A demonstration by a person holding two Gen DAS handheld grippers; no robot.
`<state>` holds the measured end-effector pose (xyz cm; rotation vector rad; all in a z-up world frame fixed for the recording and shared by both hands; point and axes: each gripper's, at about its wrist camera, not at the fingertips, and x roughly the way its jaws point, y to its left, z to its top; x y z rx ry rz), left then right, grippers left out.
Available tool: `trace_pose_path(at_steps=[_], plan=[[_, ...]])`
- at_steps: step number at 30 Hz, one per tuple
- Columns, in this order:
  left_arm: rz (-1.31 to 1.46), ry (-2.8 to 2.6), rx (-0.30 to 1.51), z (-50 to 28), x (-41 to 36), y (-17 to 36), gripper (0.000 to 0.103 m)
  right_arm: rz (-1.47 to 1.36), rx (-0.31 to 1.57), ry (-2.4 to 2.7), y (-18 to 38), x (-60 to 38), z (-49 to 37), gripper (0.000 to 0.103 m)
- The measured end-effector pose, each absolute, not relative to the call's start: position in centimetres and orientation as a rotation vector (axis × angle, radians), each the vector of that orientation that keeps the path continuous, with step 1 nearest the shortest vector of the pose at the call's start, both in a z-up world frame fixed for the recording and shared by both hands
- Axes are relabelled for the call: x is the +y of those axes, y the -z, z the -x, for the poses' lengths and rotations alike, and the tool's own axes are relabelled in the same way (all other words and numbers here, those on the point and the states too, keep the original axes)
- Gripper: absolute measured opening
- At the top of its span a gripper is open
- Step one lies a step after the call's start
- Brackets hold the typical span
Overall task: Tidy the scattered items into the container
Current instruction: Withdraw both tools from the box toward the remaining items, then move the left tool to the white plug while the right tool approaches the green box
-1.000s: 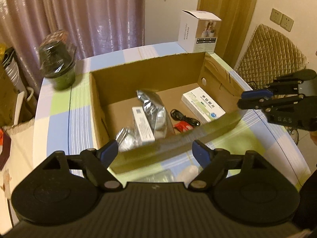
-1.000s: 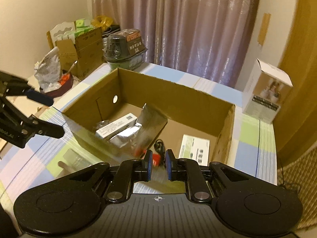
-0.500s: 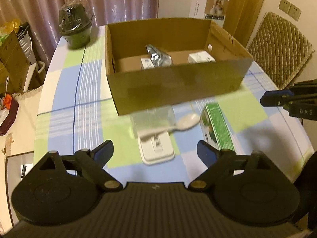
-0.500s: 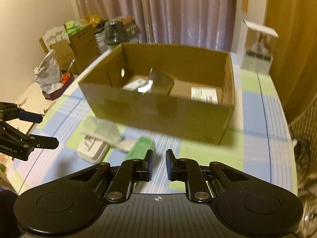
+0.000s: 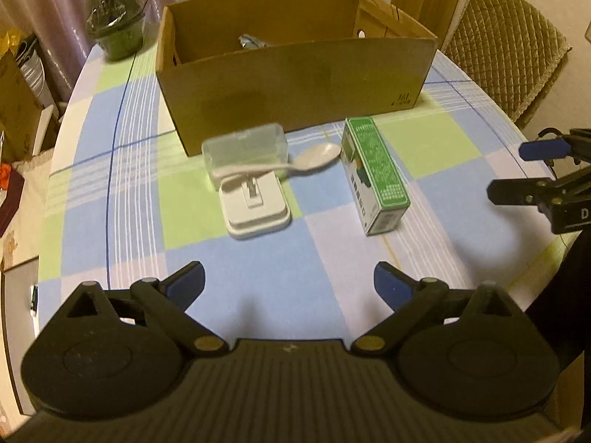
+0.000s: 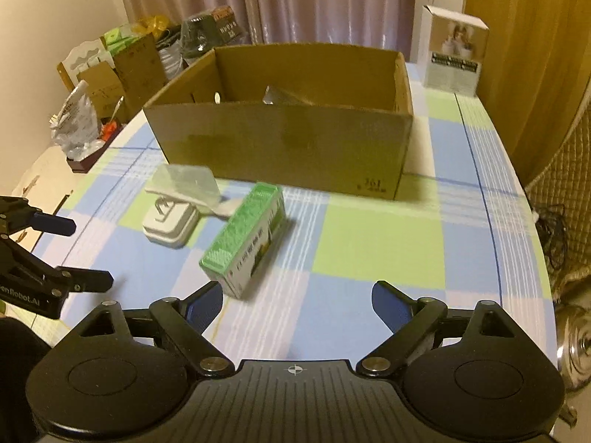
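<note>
Two open tools (image 5: 289,284) (image 6: 297,302) near green box (image 6: 245,238), seemingly.

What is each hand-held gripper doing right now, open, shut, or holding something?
Left hand-held gripper: open, empty; jaws have just been opening.
Right hand-held gripper: open, empty; jaws have just been opening.

Green box (image 5: 373,173), blue-green checked tablecloth (image 5: 280,269)

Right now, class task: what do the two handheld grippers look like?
Both are matte black with ribbed bodies, two round discs, brass-coloured pivot pins and blue pads on angled black fingers. The left gripper carries white lettering on its side in the right wrist view; the right gripper has a small white crosshair mark.
</note>
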<state>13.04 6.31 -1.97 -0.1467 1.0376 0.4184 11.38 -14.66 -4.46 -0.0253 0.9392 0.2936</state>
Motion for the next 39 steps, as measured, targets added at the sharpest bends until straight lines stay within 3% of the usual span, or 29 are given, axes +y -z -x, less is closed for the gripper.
trace_pose_path(at_steps=[11, 31, 39], plan=[[0.168, -0.413, 1.068, -13.0, 7.9, 2.7, 0.102, -0.028, 0.998, -0.273, 5.3, -14.7, -10.8, 0.093], [-0.021, -0.288, 1.062, -16.4, 11.7, 3.5, 0.099, -0.014, 1.015, -0.321, 6.8, -11.1, -14.1, 0.093], [0.092, -0.308, 1.047, -17.5, 13.6, 5.2, 0.099, 0.007, 1.007, -0.320, 7.7, -9.8, -16.2, 0.093]])
